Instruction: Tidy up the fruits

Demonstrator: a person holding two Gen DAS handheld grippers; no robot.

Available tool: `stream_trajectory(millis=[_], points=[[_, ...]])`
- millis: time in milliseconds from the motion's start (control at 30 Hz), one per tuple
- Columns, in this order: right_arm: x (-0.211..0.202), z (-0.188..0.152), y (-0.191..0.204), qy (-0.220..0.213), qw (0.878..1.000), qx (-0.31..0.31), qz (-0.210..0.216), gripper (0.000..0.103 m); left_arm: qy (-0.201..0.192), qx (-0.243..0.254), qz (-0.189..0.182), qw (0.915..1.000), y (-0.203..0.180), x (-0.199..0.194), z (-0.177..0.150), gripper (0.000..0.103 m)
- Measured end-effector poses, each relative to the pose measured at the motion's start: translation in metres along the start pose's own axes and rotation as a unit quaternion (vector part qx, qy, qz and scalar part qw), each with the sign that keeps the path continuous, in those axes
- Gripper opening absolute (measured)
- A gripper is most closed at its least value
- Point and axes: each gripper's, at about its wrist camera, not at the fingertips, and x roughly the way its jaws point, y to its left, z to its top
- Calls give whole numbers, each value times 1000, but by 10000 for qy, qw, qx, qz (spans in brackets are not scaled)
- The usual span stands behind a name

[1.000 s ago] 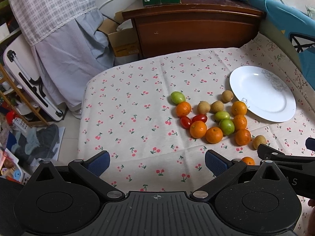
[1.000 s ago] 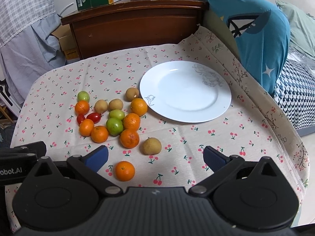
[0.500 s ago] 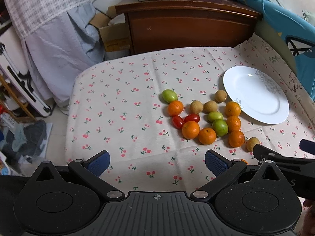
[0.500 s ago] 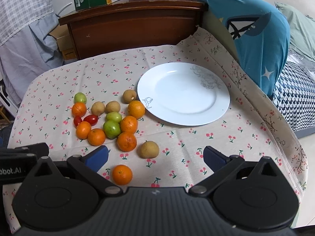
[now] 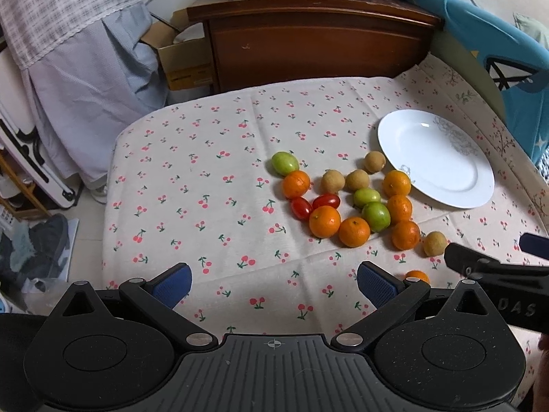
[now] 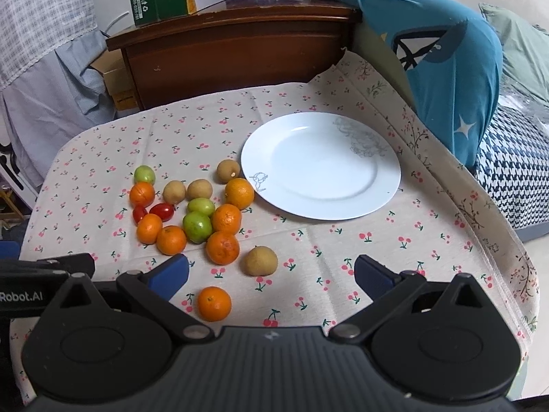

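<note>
Cherry-print tablecloth (image 6: 343, 240), loose mixed fruits (image 6: 199, 209)

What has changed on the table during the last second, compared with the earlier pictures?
Only the cameras moved: both grippers drew back a little, so the fruits look farther away. The left gripper and the right gripper stayed open and empty. The white plate is still bare, and the loose orange and the other fruits lie where they were.
</note>
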Motion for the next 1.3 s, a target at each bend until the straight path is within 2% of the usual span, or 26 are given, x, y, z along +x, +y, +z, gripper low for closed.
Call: stream_trajectory(millis=[200,767,1067,1200,1300], points=[[-3,-1,-8,17,9998,103,151,102,79,126,-182,9997,4,7,-3,103],[6,-6,-10,213,9996,129,130,99,258,563,-132,9980,-6,35,7,103],[8,-4,-27,294,9990,321,101,86,133,526,-479,9974,-8,42,8,103],[6,-7,-37,292,9990,336,34,82,94,471,-705,9964,-7,41,4,103],[7,-13,-45,313,9978,572,123,78,14,549,-943,9940,-13,37,2,103]])
